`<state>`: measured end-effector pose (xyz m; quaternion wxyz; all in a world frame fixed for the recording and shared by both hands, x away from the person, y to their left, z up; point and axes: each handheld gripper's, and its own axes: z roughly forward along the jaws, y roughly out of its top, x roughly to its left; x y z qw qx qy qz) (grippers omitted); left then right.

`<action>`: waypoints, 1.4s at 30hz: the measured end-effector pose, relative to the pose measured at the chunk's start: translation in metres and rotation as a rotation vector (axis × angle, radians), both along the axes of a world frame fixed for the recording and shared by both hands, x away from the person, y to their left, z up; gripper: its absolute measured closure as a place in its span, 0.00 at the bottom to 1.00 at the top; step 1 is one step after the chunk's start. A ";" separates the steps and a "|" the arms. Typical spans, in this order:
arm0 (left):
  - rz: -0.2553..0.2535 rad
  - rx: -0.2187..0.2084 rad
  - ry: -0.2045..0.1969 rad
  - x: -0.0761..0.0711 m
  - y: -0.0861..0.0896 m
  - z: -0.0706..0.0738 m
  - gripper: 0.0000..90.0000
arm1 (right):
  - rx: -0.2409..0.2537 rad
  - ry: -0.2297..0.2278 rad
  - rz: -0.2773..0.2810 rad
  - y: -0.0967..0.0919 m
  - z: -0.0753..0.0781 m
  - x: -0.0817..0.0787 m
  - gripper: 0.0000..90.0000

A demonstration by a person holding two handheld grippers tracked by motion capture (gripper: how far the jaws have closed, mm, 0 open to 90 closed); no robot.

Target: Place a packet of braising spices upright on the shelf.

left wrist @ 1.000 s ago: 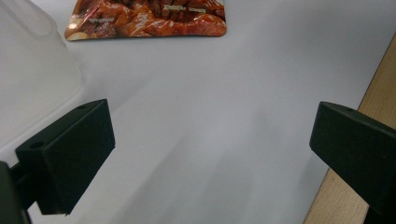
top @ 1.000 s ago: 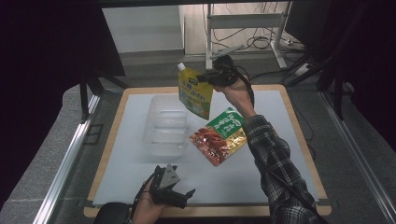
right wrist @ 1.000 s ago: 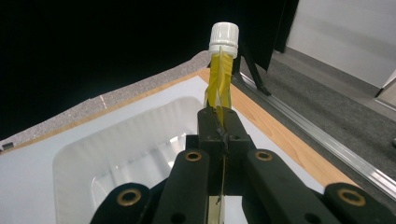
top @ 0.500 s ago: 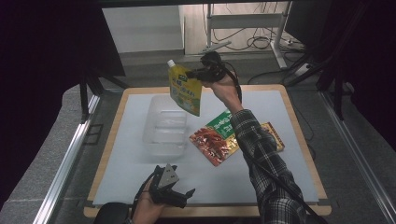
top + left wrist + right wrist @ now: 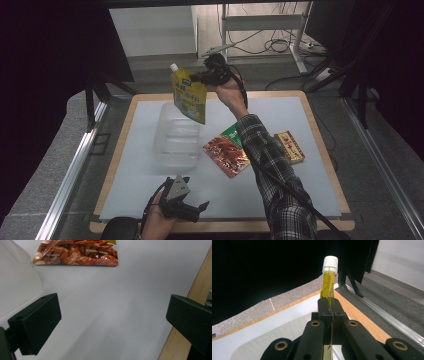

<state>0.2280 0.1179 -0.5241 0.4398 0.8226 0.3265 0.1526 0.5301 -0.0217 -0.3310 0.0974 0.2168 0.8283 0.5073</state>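
A yellow spouted pouch (image 5: 189, 96) with a white cap (image 5: 330, 264) hangs in the air over the far end of a clear plastic bin (image 5: 176, 136). My right gripper (image 5: 199, 78) is shut on the pouch's upper edge; in the right gripper view the thin yellow edge (image 5: 328, 287) runs between the closed jaws (image 5: 328, 307). My left gripper (image 5: 194, 207) rests near the table's front edge, jaws wide open and nothing between them (image 5: 112, 322). A red snack packet (image 5: 226, 150) lies flat right of the bin, and its lower edge appears in the left gripper view (image 5: 77, 255).
A small red and yellow box (image 5: 289, 146) lies right of my right forearm. The white mat (image 5: 310, 185) sits on a wooden board (image 5: 345, 200) ringed by a grey surround. Cables and a metal stand are on the floor beyond the table.
My right gripper has carried the yellow pouch leftward, from above the red packet to above the bin's far end. The small box, once hidden by the arm, now shows. The left gripper stayed put.
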 end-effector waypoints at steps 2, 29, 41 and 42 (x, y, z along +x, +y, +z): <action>-0.007 0.005 0.000 0.000 -0.001 0.000 0.00 | 0.003 -0.003 0.001 0.006 -0.002 0.002 0.99; -0.015 0.011 0.006 0.000 -0.002 -0.001 0.00 | -0.053 0.023 0.042 0.039 -0.038 0.006 0.99; -0.018 0.013 0.014 0.000 -0.004 -0.002 0.00 | -0.027 0.039 0.037 0.032 -0.053 0.007 0.99; -0.019 0.017 0.013 0.000 -0.003 -0.002 0.00 | -0.028 0.041 0.032 0.032 -0.053 0.007 0.99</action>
